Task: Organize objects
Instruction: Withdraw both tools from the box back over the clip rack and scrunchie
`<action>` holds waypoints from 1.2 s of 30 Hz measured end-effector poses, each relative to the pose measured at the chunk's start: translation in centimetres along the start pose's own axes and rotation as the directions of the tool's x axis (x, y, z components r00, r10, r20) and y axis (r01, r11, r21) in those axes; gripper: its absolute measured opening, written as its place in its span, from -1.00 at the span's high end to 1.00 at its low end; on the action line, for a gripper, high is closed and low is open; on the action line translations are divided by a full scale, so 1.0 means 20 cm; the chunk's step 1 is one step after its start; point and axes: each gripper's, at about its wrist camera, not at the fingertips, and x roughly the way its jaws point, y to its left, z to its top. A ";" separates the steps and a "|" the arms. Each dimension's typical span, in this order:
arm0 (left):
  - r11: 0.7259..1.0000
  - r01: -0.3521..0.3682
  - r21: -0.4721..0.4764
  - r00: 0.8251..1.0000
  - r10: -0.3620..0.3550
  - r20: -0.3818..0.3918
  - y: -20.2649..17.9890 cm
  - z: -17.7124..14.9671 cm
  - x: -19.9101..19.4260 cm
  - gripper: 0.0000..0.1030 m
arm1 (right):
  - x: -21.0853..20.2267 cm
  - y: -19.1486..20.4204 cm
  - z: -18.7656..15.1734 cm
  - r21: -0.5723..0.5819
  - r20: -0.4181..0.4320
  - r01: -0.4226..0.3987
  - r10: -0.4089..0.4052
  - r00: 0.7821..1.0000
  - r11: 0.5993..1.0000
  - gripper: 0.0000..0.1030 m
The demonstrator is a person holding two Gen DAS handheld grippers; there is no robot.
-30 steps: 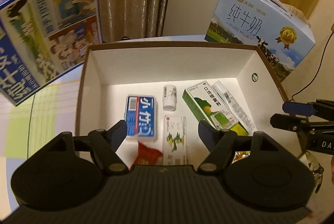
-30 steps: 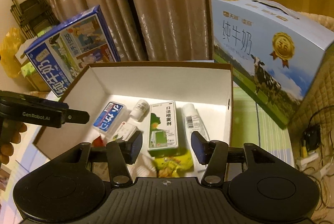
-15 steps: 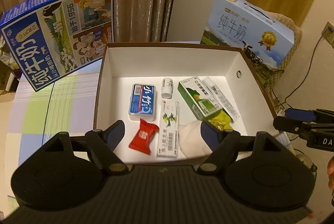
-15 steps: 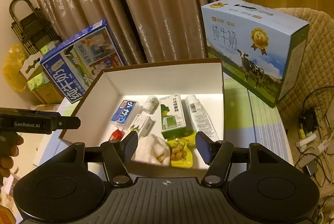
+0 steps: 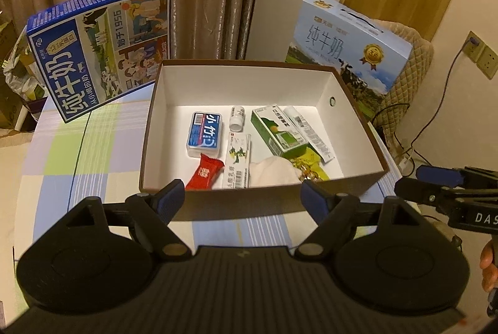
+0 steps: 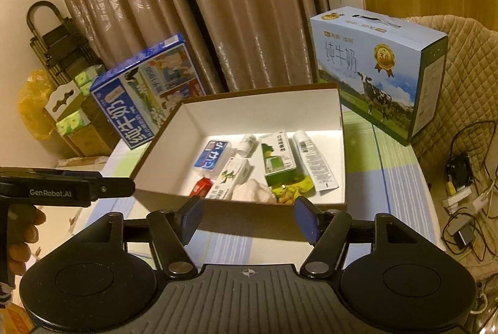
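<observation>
An open brown box with a white inside point(image 5: 242, 75) point(image 6: 274, 110) stands on the table. It holds a blue-labelled case point(image 5: 204, 136) point(image 6: 211, 158), a small white bottle point(image 5: 237, 117), a green carton point(image 5: 278, 131) point(image 6: 277, 158), a white tube point(image 5: 308, 131) point(image 6: 314, 161), a long white carton point(image 5: 238, 159), a red packet point(image 5: 205, 172), a white cloth point(image 5: 272, 172) and a yellow snack bag point(image 5: 311, 167). My left gripper point(image 5: 244, 198) is open and empty in front of the box. My right gripper point(image 6: 249, 217) is open and empty, also in front of it.
A dark blue milk carton case point(image 5: 99, 44) point(image 6: 149, 91) leans at the back left. A light blue milk case point(image 5: 348, 44) point(image 6: 376, 69) stands at the back right. The checked tablecloth point(image 5: 77, 153) covers the table. Cables point(image 6: 467, 209) lie right of it.
Both grippers have pulled back and up from over the box to in front of it. Both stay open and empty. The box contents have not moved.
</observation>
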 end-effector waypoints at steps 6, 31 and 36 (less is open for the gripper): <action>1.000 0.014 -0.011 1.000 -0.014 0.005 -0.03 -0.08 -0.10 -0.54 | -0.09 0.05 -0.05 -0.004 0.006 -0.011 0.011 1.000 1.000 -0.22; 0.999 0.004 -0.048 0.998 -0.007 -0.060 -0.07 -0.36 -0.25 -0.60 | -0.21 0.14 -0.27 -0.021 -0.052 -0.031 0.030 0.998 0.999 -0.22; 0.999 -0.005 -0.050 0.997 0.001 -0.083 -0.07 -0.40 -0.24 -0.60 | -0.20 0.13 -0.30 -0.024 -0.075 -0.023 0.021 0.997 0.999 -0.22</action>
